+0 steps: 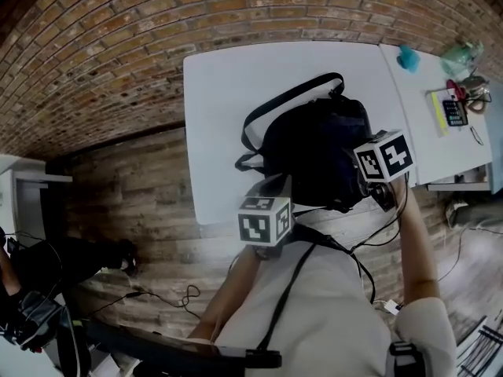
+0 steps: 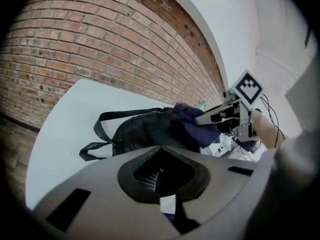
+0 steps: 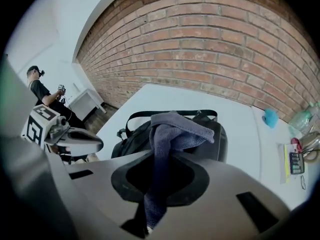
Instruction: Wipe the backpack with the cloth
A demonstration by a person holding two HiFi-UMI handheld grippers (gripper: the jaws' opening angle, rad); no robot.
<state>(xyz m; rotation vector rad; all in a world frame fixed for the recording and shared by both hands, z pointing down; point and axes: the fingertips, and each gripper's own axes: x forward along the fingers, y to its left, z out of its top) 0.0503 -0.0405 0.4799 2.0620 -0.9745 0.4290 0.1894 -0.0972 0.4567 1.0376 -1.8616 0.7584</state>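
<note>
On the white surface (image 1: 228, 93) lies a black backpack (image 1: 314, 151), its straps looping off to one side. The right tongs (image 2: 202, 118) are clamped on a blue-grey cloth (image 3: 172, 129) that rests against the backpack. The left tongs (image 3: 95, 145) hover near its edge, closed with nothing between them.

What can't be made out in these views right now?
- Whether the cloth presses on the backpack: in the right gripper view, the right gripper covers the contact with its own body.
- The backpack's near side: in the head view, it is covered by the left gripper and the right gripper.
- Small items on the right-hand table: in the head view, they are too small to identify.
</note>
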